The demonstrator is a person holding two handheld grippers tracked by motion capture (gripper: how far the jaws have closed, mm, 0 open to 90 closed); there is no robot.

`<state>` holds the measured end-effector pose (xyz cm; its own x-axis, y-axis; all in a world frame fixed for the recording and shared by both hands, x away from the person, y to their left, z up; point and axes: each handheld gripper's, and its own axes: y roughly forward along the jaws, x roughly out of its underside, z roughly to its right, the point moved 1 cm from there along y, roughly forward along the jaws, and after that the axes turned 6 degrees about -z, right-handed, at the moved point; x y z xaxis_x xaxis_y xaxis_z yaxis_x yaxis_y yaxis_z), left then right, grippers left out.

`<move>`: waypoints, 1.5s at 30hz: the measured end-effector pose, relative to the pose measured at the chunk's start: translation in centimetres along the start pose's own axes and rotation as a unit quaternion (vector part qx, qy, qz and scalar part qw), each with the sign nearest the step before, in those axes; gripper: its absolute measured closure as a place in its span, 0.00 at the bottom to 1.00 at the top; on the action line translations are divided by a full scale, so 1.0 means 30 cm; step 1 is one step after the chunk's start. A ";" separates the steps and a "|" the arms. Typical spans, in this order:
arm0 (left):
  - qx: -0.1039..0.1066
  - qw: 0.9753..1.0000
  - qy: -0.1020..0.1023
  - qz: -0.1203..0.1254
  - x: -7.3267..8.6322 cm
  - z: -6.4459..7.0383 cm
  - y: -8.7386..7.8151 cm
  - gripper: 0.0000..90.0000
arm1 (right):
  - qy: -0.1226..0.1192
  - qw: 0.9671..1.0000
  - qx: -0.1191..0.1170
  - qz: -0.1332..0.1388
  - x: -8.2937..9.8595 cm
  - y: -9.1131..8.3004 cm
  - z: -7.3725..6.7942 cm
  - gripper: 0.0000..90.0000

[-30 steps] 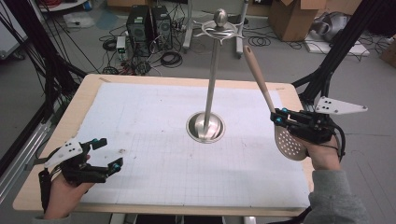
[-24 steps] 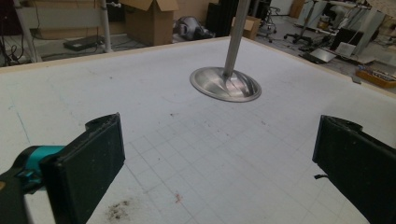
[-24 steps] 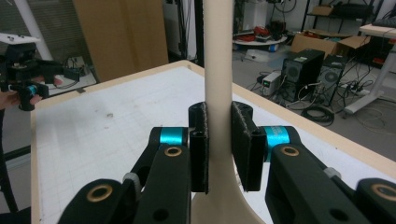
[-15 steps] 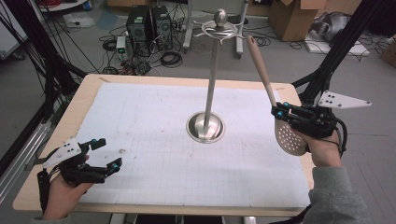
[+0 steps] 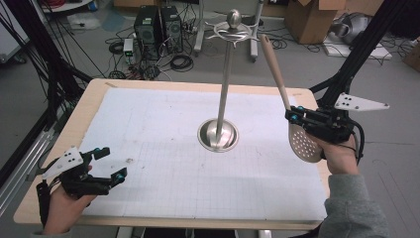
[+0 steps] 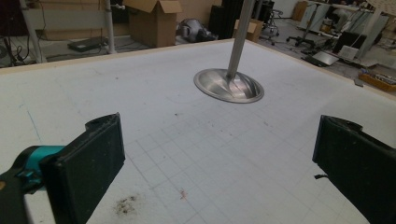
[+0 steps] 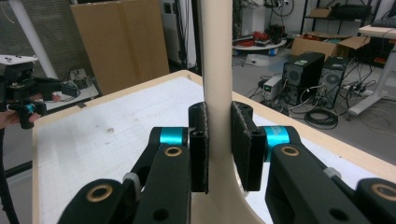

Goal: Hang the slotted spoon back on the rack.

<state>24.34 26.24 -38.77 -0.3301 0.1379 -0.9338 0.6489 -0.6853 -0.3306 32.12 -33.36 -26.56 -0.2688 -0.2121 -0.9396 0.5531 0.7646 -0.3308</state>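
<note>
Near the front-left corner of the pale wooden table [image 5: 94, 96], the left gripper [image 5: 106, 165] hovered low over the white gridded mat [image 5: 148, 134] with its jaws spread wide and nothing between them; its own view showed the two black pads [image 6: 88, 163] well apart above bare mat.

At the middle of the table stood the polished steel utensil stand [image 5: 225, 89] — a slim upright pole on a round dished base [image 6: 229, 85], crowned by a ball and a ring of curved hooks [image 5: 233, 30]. It was untouched by either gripper.

Toward the right edge, the right gripper [image 5: 292, 119] was clamped on the slotted spoon with a pale wooden handle and a perforated metal bowl [image 5: 281, 99]. The spoon was held clear of the table, handle pointing up and leaning toward the hooks, bowl hanging below the jaws. The right gripper view showed the pads [image 7: 198, 144] pressed flat on either side of the handle [image 7: 217, 60], low down where it begins to flare toward the bowl.

Handling, as judged: the spoon looked light and rigid, its smooth rounded wood liable to twist or slip in a flat-padded grip. A hold low on the handle, near the heavier bowl, would limit swing — though it leaves the long free end hard to steer precisely. The stand looked top-light and could tip if knocked.
</note>
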 end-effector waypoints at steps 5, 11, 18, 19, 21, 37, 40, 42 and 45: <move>0.002 1.000 0.001 0.001 -0.003 0.005 0.001 0.03 | 0.001 1.000 -0.003 -0.002 0.000 0.009 -0.001 0.87; 0.001 1.000 0.000 0.001 -0.001 -0.001 -0.002 0.03 | 0.002 1.000 -0.007 -0.004 0.002 0.025 -0.003 0.87; -0.001 1.000 -0.001 -0.001 0.001 -0.004 -0.004 0.03 | 0.005 1.000 -0.011 -0.006 0.006 0.041 -0.009 0.87; -0.001 1.000 -0.002 0.000 0.001 -0.003 -0.003 0.03 | 0.004 1.000 -0.011 -0.007 0.006 0.044 -0.009 0.87; 0.000 1.000 -0.001 0.000 0.001 -0.003 -0.002 0.03 | 0.006 1.000 -0.012 -0.009 0.007 0.050 -0.011 0.87; -0.001 1.000 -0.002 0.001 0.001 -0.003 -0.007 0.03 | 0.004 1.000 -0.010 -0.024 0.004 0.114 -0.024 0.87; -0.001 1.000 0.000 0.001 0.000 -0.003 -0.010 0.03 | 0.005 1.000 -0.009 -0.027 0.003 0.127 -0.025 0.87; -0.001 1.000 -0.002 0.002 0.000 -0.003 -0.011 0.03 | 0.005 0.999 -0.007 -0.031 0.003 0.135 -0.027 0.87; -0.002 1.000 -0.001 0.001 0.001 -0.003 -0.011 0.03 | 0.006 0.999 -0.005 -0.035 0.001 0.150 -0.030 0.87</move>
<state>24.19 26.55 -38.69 -0.3306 0.1343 -0.9342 0.6520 -0.6831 -0.3289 33.90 -29.39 -28.01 -0.3162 -0.2583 -0.9128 0.5253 0.7535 -0.3952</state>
